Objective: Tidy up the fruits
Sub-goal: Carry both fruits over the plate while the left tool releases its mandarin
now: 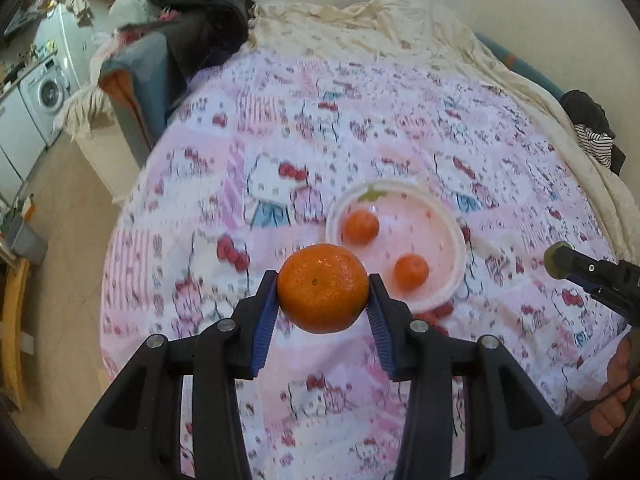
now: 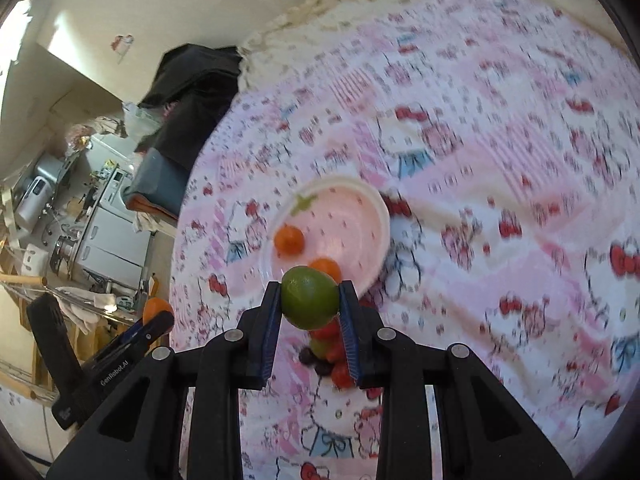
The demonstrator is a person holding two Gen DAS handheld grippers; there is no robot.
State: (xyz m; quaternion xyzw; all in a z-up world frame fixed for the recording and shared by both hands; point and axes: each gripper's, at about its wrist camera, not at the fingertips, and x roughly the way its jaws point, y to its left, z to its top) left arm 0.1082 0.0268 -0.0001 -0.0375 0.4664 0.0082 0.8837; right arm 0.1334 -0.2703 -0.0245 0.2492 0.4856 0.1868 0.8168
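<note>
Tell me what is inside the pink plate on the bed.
Two small orange tangerines lie apart inside the round pink plate with the white rim. In the right wrist view the green lime held in the right claw covers the plate's near edge.

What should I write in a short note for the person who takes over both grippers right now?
Left gripper: jaws shut on a large round orange mandarin, held above the bed.
Right gripper: jaws shut on a green round lime.
Done: two small orange mandarins lie in the pink round plastic plate.
Left: place both held fruits; a pile of small red, green and dark fruits waits beside the plate.
</note>
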